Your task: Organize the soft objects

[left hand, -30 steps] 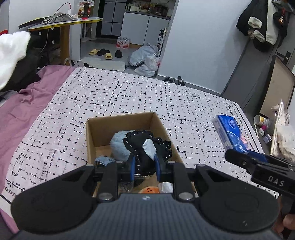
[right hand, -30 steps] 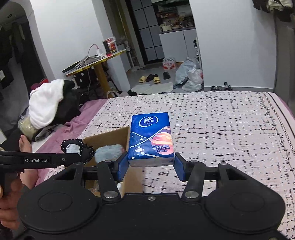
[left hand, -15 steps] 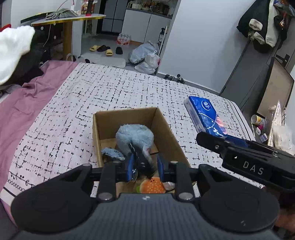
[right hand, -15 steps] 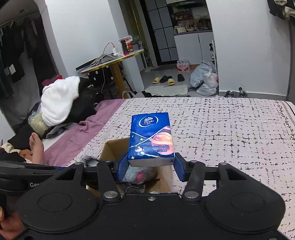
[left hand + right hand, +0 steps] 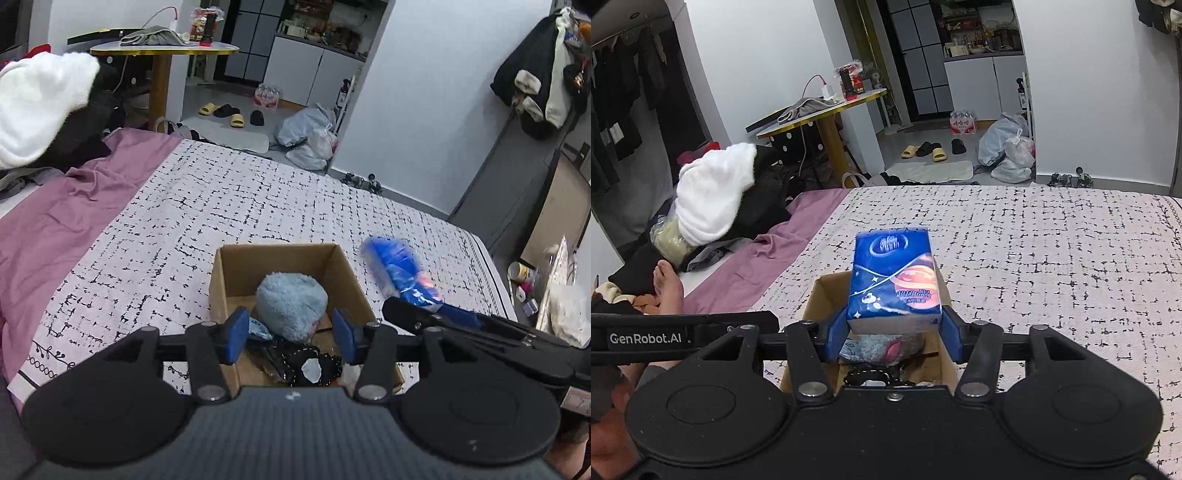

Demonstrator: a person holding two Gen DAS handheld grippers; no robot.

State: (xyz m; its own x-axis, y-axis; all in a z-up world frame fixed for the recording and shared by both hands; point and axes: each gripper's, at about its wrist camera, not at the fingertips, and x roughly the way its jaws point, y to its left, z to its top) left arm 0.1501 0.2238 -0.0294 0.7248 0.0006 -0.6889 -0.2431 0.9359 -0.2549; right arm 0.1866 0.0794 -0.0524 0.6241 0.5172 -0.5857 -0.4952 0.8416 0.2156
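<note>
Jaws of the left gripper (image 5: 291,338) have just been opening and stand apart, empty, above the cardboard box (image 5: 236,266) on the bed (image 5: 258,199); black lace cloth (image 5: 295,363) lies inside by a blue plush (image 5: 291,306). Right gripper (image 5: 894,338) jaws have just eased wider, the blue tissue pack (image 5: 895,280) between them over the box.

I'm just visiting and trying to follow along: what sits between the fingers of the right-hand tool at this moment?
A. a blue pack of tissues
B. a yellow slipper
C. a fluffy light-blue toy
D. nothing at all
A: in the right wrist view the blue tissue pack sits between the right gripper fingers, above the cardboard box where the fluffy blue toy already lies.
</note>
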